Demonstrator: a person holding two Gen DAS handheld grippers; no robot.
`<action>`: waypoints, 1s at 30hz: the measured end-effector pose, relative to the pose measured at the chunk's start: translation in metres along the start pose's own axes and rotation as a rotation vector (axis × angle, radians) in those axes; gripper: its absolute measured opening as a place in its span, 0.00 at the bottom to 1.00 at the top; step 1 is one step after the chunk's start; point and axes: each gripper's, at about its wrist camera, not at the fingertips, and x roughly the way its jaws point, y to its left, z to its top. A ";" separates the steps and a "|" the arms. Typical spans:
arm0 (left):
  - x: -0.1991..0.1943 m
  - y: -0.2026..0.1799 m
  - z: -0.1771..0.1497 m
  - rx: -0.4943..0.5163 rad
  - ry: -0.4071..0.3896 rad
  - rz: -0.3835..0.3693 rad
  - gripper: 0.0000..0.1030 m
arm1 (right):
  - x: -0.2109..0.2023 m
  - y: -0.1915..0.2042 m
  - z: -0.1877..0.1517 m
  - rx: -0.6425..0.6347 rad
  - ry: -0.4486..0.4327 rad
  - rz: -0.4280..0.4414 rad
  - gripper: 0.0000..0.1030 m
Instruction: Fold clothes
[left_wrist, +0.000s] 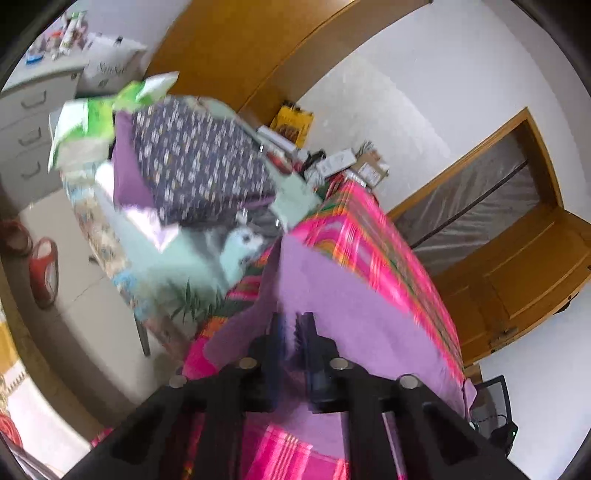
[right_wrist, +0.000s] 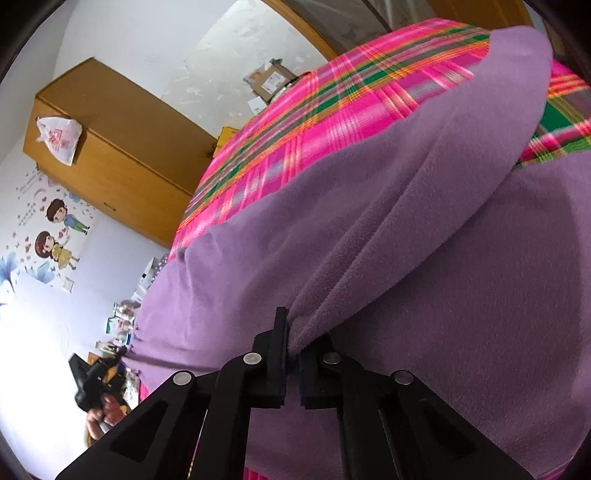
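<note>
A purple fleece garment (left_wrist: 343, 295) lies on a bed with a pink plaid sheet (left_wrist: 369, 229). My left gripper (left_wrist: 291, 328) is shut on an edge of the garment and lifts it off the sheet. In the right wrist view the same purple garment (right_wrist: 406, 240) fills the frame over the plaid sheet (right_wrist: 314, 122). My right gripper (right_wrist: 293, 343) is shut on a folded ridge of the garment. The other gripper (right_wrist: 88, 384) shows small at the lower left, in a hand.
A pile of clothes, with a dark patterned piece (left_wrist: 199, 162) on top, sits on a table past the bed. Boxes (left_wrist: 365, 166) clutter the far end. A wooden wardrobe (right_wrist: 110, 155), a grey drawer unit (left_wrist: 29, 125) and red slippers (left_wrist: 44, 269) are nearby.
</note>
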 end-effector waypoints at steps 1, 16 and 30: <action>-0.004 -0.004 0.007 0.005 -0.012 -0.023 0.09 | -0.002 0.002 0.001 -0.007 -0.007 0.005 0.04; 0.004 0.009 0.023 0.028 0.000 -0.005 0.08 | 0.004 0.008 -0.018 -0.043 0.058 0.031 0.03; 0.015 0.040 -0.001 -0.018 0.074 0.037 0.08 | 0.004 0.005 -0.026 -0.068 0.089 0.021 0.03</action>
